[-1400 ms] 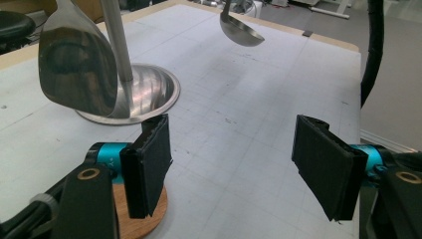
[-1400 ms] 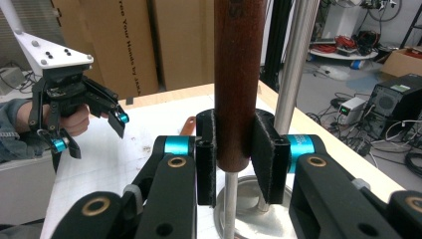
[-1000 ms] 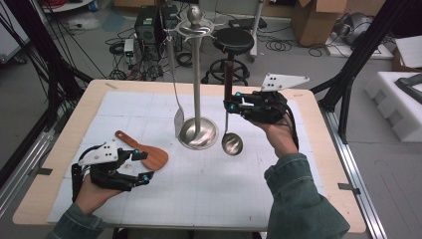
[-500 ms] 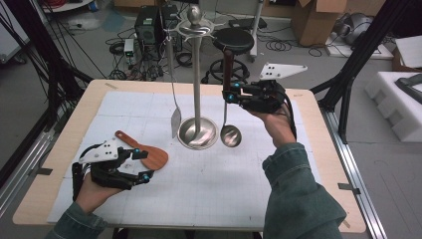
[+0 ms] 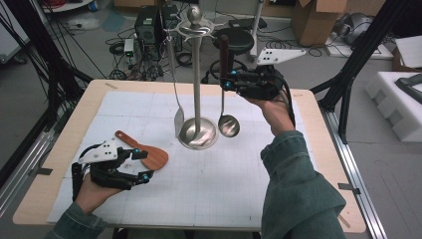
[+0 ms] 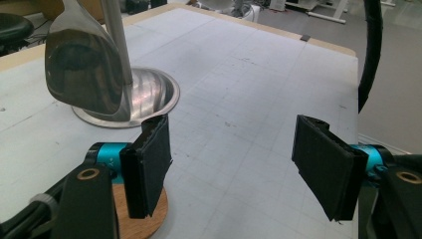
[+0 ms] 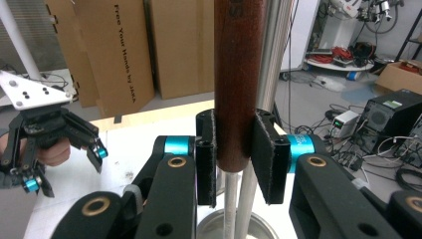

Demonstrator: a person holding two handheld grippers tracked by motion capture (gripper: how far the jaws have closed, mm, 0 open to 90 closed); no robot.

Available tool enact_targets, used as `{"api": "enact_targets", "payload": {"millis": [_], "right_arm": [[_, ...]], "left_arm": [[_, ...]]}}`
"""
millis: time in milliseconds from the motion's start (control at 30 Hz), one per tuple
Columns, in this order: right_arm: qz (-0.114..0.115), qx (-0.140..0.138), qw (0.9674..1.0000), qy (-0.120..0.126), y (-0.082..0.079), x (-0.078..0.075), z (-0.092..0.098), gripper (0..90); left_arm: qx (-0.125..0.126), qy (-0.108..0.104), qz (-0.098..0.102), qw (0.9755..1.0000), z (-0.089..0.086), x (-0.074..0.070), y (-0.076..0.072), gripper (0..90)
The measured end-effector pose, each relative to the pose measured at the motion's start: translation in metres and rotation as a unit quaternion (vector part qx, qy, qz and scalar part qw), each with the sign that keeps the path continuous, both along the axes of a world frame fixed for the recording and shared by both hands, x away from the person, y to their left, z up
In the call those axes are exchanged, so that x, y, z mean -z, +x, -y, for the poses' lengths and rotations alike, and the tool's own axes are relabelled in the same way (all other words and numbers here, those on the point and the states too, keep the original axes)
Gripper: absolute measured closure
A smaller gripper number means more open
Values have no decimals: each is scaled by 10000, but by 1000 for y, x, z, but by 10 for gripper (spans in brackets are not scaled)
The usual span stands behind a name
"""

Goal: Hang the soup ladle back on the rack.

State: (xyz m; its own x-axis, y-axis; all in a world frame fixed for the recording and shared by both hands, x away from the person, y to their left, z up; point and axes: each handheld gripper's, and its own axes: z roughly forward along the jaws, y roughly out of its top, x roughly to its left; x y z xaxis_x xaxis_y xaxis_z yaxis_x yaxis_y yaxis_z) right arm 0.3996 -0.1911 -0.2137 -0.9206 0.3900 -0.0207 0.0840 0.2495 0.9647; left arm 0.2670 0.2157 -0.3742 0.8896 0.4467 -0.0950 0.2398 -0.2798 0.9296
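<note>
We are taking the stand at mid-table as our landmark. Well to its left and nearer us, we are resting the left gripper low over the mat, its jaws standing wide with nothing between them; the left gripper view shows bare mat in the gap. A wooden spatula is lying flat just beside that gripper, blade end toward the stand's base. A steel turner is hanging from the stand's left hook, its blade close to the base. Right of the pole, we are holding the ladle upright in the right gripper, jaws clamping its dark wooden handle, bowl hanging just right of the base, above the mat.
</note>
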Motion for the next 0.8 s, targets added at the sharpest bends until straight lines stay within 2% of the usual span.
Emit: {"api": "enact_targets", "payload": {"millis": [300, 800], "right_arm": [[-25, -28, 10000, -83, 7, -8, -7, 743], [-182, -46, 9997, -177, 18, -9, -17, 743]], "left_arm": [[-15, -31, -19, 10000, -2, 0, 1, 319], [1, -29, -16, 10000, -3, 0, 1, 319]]}}
